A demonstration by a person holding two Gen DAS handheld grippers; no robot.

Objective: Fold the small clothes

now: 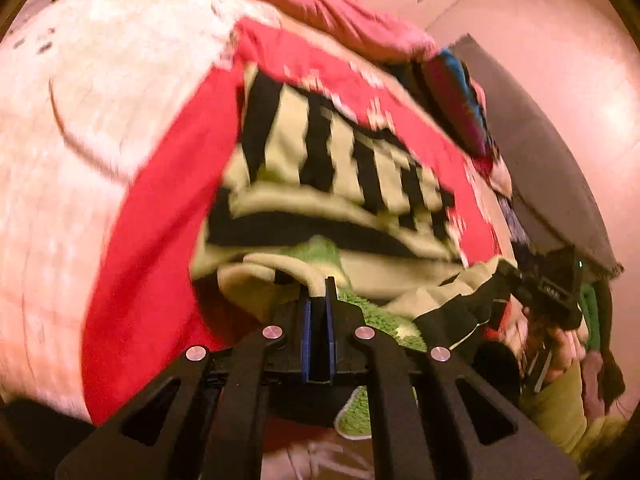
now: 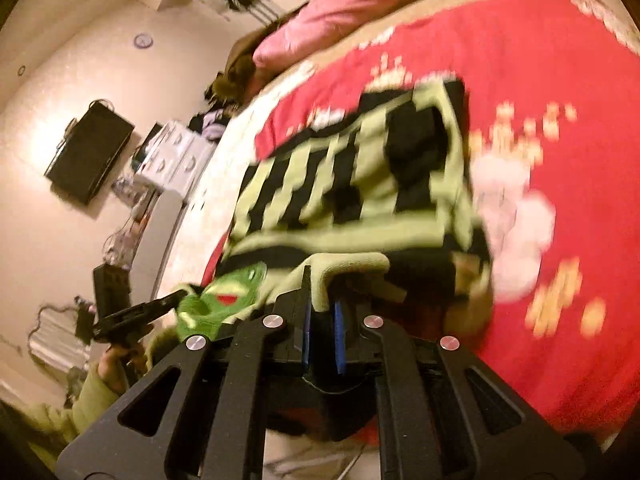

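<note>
Both claws are clamped on the near hem of the striped garment [image 1: 336,168]: our left claw [image 1: 319,284] pinches one cream edge, our right claw [image 2: 316,280] the other. Its far part lies on the red blanket [image 1: 160,240] on the bed. We judge this two-corner hold lets us carry the hem over evenly.

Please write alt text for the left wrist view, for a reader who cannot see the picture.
The black left gripper is shut on the pale hem of a small black-and-cream striped knit garment with a fuzzy green patch, over a red patterned blanket on a bed. At the right edge, the right gripper pinches the same garment. The picture is motion-blurred.
</note>
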